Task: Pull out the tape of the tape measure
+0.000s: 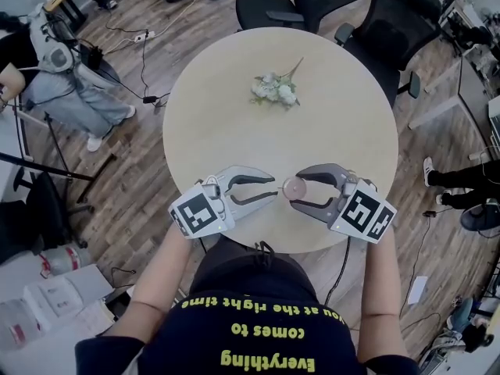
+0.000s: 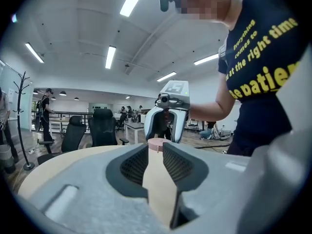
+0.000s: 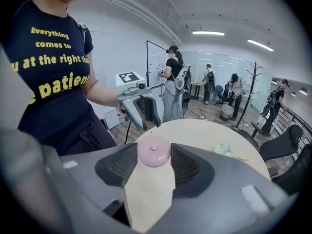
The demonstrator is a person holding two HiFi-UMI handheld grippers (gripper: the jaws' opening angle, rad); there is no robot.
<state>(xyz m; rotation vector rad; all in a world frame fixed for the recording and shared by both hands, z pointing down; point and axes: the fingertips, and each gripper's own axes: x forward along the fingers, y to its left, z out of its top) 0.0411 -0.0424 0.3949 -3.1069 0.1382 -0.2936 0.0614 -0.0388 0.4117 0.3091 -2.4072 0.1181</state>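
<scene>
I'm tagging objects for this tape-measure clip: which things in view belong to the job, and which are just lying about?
Part of the job:
- pink tape measure, clamped in the right gripper
- left gripper, open, facing it

Just lying about:
- white flower bunch on the round table
- black office chairs beyond the table

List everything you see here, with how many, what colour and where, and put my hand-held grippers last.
table: one, pale wood, round, centre of the head view.
flowers: one bunch, white, on the table's far half.
tape measure: one, pink, round, between the jaws of the right hand-held gripper.
office chairs: several, black, beyond the table's far edge.
left hand-held gripper: one, grey, jaws a little apart with nothing between them, tips just short of the tape measure.
right hand-held gripper: one, grey, closed on the tape measure, over the table's near edge.
</scene>
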